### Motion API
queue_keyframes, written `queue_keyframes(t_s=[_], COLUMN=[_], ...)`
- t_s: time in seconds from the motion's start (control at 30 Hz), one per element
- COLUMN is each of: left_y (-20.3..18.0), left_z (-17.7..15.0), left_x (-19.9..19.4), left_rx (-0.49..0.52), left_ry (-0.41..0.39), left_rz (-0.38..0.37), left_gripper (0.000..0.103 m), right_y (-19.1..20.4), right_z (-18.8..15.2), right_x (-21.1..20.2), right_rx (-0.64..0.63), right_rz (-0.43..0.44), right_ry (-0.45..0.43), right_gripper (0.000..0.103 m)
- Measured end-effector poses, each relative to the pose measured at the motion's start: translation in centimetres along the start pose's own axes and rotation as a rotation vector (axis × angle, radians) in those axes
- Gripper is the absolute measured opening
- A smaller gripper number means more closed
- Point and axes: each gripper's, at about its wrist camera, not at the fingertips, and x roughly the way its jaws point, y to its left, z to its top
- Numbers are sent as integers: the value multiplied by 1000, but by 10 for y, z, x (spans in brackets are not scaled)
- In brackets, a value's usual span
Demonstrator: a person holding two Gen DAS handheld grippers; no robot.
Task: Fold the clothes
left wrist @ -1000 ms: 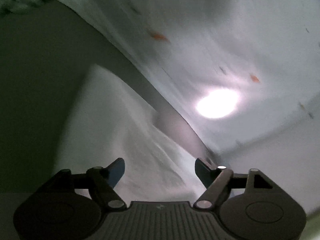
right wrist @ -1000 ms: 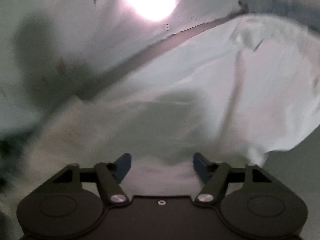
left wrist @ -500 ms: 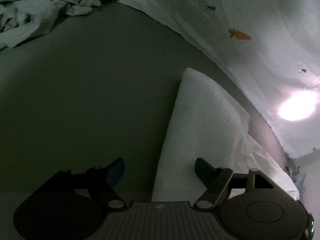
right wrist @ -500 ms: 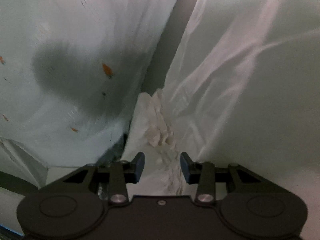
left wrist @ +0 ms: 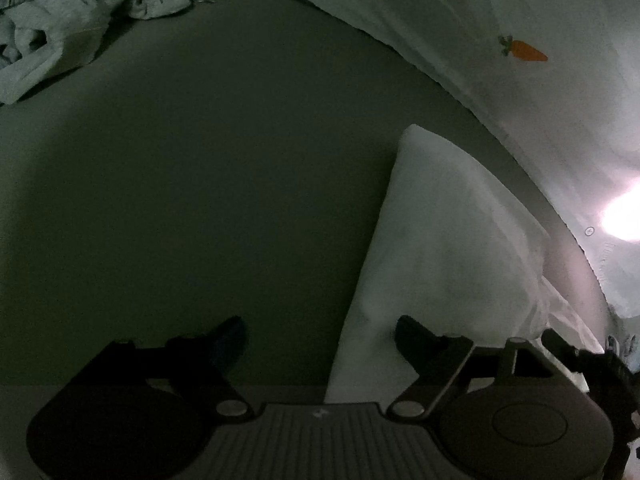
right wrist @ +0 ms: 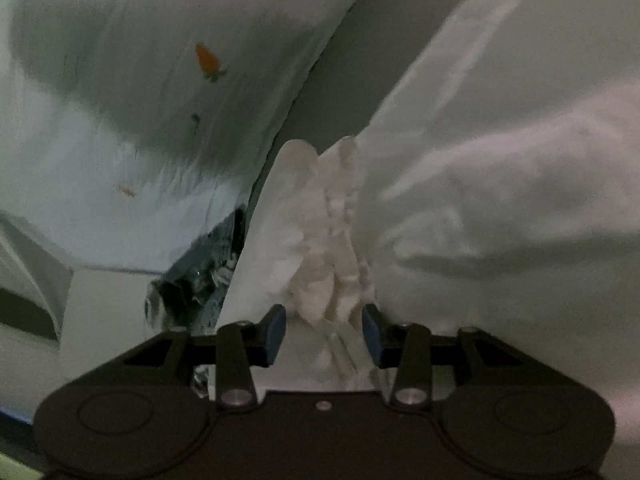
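Our right gripper (right wrist: 324, 334), wider a second ago, now clenches the bunched edge of the white cotton garment (right wrist: 500, 168) lying on the dark table (left wrist: 200, 200); our left gripper (left wrist: 320, 336) is opening, released, beside its folded corner, ready for another fold.

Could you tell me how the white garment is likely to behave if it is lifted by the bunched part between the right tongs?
The white garment will probably hang limp: it already gathers into soft pleats between the right tongs. It looks thin, so likely light. Held at one bunched point, the rest may sag and its folded part may unfold.
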Motion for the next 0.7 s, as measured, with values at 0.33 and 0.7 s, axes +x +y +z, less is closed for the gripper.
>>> queue_keyframes(t_s=[0.33, 0.7], left_y=[8, -6], left_z=[5, 4], left_x=[2, 2], left_rx=[-8, 201], left_ry=[-6, 35], left_rz=[-15, 20], left_gripper=[87, 89], right_y=[28, 61], right_z=[-4, -25], right_x=[30, -23], right_rx=[-191, -250], right_rz=[-39, -137], right_ry=[61, -164], right_gripper=[48, 7])
